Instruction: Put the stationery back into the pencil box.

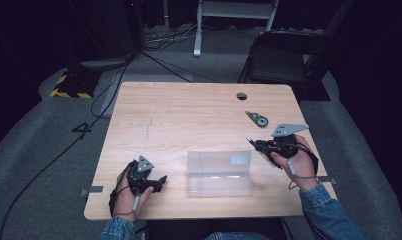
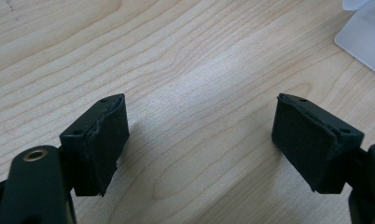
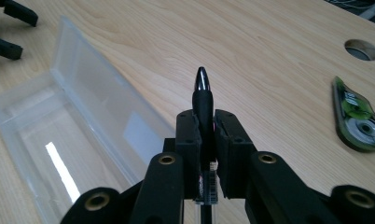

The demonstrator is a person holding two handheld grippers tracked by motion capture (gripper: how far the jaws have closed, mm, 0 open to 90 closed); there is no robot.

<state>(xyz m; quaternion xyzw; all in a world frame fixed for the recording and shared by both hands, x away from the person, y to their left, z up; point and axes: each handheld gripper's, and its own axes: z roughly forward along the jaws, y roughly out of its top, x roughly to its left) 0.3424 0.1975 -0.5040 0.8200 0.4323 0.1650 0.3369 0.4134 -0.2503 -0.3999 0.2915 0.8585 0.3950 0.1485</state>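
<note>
Pen tip clear betw. fingers

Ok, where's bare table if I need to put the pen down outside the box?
The far left half of the table is bare wood, from the cable hole across to the left edge. A bare strip runs between the left gripper and the clear box. It's crowded far right: correction tape beside the right gripper, shut on the pen.

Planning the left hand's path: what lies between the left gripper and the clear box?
Only bare wood of the table. In the high view, nothing lies between the left gripper and the clear box; the left gripper view shows the same.
</note>
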